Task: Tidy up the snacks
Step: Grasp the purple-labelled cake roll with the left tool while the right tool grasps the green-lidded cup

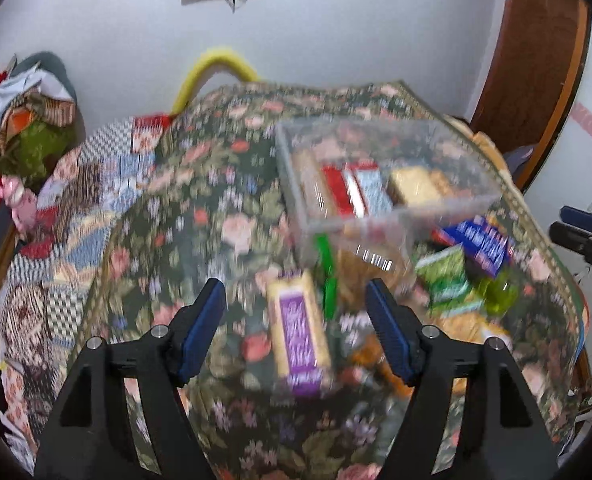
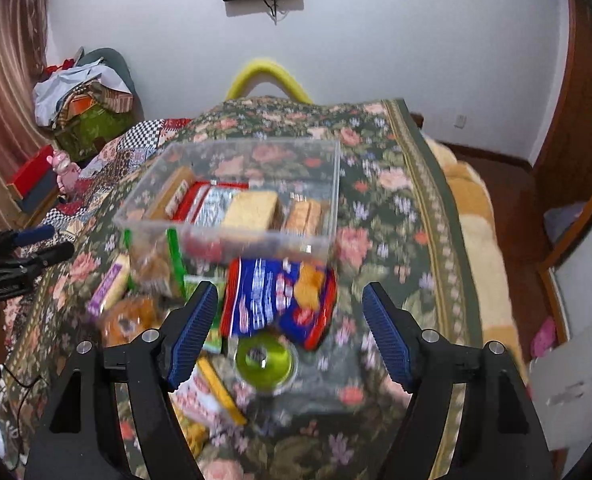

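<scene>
- Hovering over the flower-patterned cloth (image 1: 200, 208) on the tabletop, the left tool (image 1: 296, 312) is standing with its jaws apart and nothing between the pads; the right tool (image 2: 290, 312) is likewise parted and empty.
- Sitting toward the far side is the clear plastic rectangular bin (image 2: 232, 236), already holding several wrapped snack packs; more snacks are lying loose on the cloth just in front of it.
- Judging by this, the step in hand is picking the next loose snack. The left tool is framing the purple-and-cream wrapped bar (image 1: 299, 344); the right is framing the blue-and-red crinkly snack bag (image 2: 280, 300).
- Closing on either calls for descending first, then squeezing gently on a soft wrapper.
- Showing only in the right wrist view is the round green-lidded cup (image 2: 264, 360) seen from above; the left view is blurring it.
</scene>
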Tool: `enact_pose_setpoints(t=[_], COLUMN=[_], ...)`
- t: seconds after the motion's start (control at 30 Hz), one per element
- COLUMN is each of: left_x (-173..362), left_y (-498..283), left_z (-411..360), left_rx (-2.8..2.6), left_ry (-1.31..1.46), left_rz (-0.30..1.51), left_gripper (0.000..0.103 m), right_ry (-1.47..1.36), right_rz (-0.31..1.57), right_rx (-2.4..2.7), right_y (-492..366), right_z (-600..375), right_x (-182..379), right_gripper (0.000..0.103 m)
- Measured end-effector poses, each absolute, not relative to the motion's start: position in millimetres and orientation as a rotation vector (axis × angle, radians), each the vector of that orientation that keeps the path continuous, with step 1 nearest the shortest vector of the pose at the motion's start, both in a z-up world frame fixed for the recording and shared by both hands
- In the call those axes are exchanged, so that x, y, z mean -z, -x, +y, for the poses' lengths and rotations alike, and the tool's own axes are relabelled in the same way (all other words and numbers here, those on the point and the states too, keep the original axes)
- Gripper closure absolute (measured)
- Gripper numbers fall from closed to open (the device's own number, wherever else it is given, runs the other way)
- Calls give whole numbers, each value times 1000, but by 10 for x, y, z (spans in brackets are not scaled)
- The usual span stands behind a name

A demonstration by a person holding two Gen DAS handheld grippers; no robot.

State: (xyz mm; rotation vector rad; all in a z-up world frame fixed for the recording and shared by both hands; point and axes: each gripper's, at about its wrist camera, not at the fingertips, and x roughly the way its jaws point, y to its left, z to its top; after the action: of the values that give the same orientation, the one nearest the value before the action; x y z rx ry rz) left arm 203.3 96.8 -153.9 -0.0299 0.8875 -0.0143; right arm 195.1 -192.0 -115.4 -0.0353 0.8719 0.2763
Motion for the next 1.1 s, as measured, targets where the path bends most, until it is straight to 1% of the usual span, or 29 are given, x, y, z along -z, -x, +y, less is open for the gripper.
enact_pose_setpoints(t=[0.2,0.43,0.63,0.7,0.8,0.87,0.97,1.0,1.03,1.1], left_x=[1904,2250,2465,2502,2552,2563,2557,2553,2546,2535], left_y=[-1987,-2087,-2255,-2299,-2358,-2381,-2384,-2386,-2378,-2345], left_z=[1007,1008,1020,1052,1116,1131,1106,1103,1093,1069], left_rx=[23,-20,-21,-13,-19,-28,-35,-31,-26,-31], left_ry=[61,38,63,89,122,127,111,109,107,95], left_rz=[978,1025,1055,1046,1038,1031,1016,1013,1011,1010], left_gripper=[31,31,31,31,33,34,44,52,56,57], right_ry=[45,-12,0,3,-17,-17,2,5,6,3], right_rz=[962,1013,1019,1023,1032,1029,1018,1016,1014,1014], right_rx=[-261,-269,-290,-291,-309,-305,-301,-300,-299,-297], right_y=[-1855,-1961,-2004,-2015,-2030,-2034,-2017,-2012,-2011,-2004], right_z=[-1859,-1844,-1766,-1749,-1747,-1729,-1692,-1689,-1688,-1693], right_x=[1571,1789,1868,1899,1937,1948,1942,1941,1941,1938], right_gripper=[31,31,41,49,55,56,56,56,57,57])
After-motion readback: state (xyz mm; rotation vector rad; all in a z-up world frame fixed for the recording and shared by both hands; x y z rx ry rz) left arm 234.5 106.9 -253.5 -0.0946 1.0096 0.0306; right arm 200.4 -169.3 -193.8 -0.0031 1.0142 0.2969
